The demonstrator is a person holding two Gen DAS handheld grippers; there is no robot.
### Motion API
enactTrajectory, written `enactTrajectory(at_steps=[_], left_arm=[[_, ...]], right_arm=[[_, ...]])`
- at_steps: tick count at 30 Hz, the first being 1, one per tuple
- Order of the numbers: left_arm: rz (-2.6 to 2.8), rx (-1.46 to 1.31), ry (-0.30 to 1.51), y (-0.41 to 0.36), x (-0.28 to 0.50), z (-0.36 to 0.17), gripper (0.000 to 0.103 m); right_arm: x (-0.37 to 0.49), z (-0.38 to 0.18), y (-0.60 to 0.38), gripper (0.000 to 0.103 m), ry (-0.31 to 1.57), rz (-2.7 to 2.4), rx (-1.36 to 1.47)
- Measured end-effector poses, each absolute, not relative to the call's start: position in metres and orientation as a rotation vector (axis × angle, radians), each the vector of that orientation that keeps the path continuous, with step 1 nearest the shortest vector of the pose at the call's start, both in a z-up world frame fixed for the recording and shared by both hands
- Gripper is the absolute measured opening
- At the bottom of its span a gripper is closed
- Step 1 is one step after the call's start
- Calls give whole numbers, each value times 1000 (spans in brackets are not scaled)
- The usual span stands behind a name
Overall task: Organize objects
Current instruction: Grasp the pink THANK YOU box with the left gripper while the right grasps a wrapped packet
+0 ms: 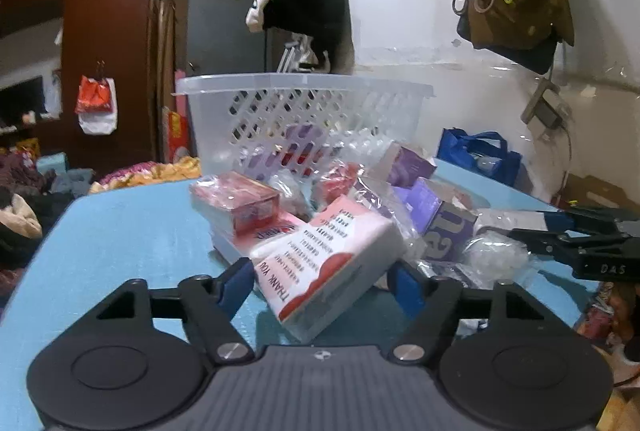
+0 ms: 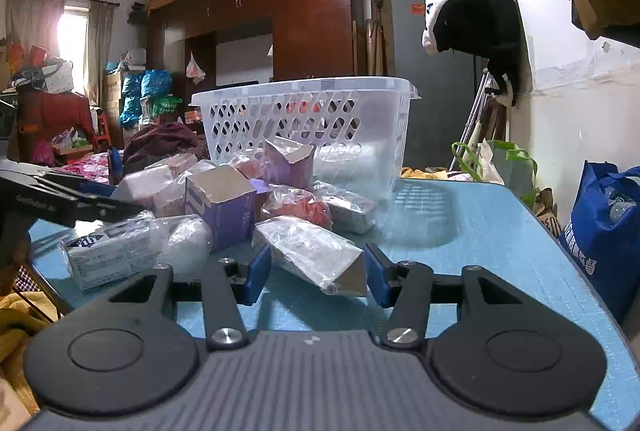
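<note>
1. Left gripper point(image 1: 322, 281): jaws closed on a pink-and-white box point(image 1: 320, 263), pads on its 2 sides. The box sits tilted, far end resting on the pile; it could swing or slip if lifted fast.
2. Right gripper point(image 2: 318, 273): jaws against a clear-wrapped packet point(image 2: 316, 255). The film is slick and loose (contact on the right pad looks firm, though glare blurs it), so the packet may slide out.
3. Pile point(image 2: 240, 199): boxes and bagged items lie touching one another mid-table; pulling 1 out could drag its neighbours.
4. Basket point(image 1: 304, 111): behind the pile, upright, the likely destination. Its rim stands above the pile, so loads must clear it.
5. Table point(image 2: 480, 231): bare room to the right of the pile; the right edge is near, with a blue bag point(image 2: 604, 223) below it.
6. The grippers work side by side and could collide.
</note>
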State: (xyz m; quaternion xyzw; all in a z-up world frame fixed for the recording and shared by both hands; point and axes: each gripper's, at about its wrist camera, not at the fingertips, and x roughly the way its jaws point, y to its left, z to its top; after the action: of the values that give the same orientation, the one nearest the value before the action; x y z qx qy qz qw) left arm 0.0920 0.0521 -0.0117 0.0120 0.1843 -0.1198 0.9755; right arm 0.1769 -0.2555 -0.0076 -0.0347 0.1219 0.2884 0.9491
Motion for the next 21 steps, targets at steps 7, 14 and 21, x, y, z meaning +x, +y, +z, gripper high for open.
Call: enactTrajectory(at_steps=[7,14,21], left_arm=[[-205,66,295,55,73,-16,44],[-205,48,252,63,68,-14,42],[-211,14,194,69,61,-4,41]], right_arm=[[171,-2,-261,44,228,579,-66],[173,-2,-260,41,240,592,-76],[170,2,-262,37,214,588,-70]])
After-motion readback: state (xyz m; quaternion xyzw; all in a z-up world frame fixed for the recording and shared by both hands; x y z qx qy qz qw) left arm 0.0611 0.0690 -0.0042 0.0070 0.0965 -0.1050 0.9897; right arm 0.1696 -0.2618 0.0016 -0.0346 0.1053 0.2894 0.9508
